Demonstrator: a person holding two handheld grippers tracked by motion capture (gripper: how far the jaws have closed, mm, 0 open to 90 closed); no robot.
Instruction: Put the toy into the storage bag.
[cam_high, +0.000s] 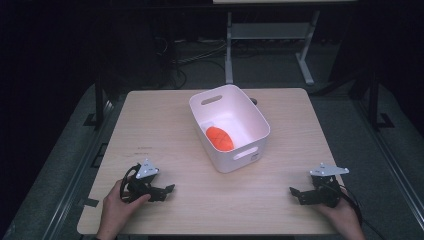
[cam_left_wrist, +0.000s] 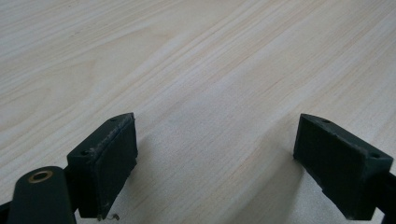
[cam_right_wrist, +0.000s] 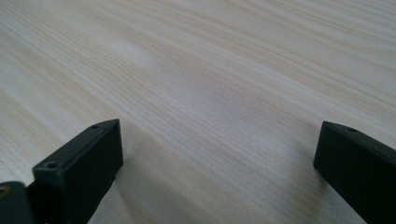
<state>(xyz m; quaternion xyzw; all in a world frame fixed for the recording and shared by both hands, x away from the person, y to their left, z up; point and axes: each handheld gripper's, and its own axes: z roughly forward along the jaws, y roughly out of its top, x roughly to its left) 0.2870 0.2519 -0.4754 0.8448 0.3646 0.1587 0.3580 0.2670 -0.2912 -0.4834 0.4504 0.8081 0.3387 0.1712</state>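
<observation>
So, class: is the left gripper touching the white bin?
Apart. The high view shows the left gripper near the table's front edge, with bare wood between it and the white bin.

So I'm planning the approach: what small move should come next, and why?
Probably reach the right gripper forward toward the white bin, since the orange object lies inside it. Both grippers, the left gripper too, sit open and empty on the table, near its front edge.

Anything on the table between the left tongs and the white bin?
No. In the high view, bare wooden table runs from the left tongs to the white bin, which holds the orange object.
</observation>
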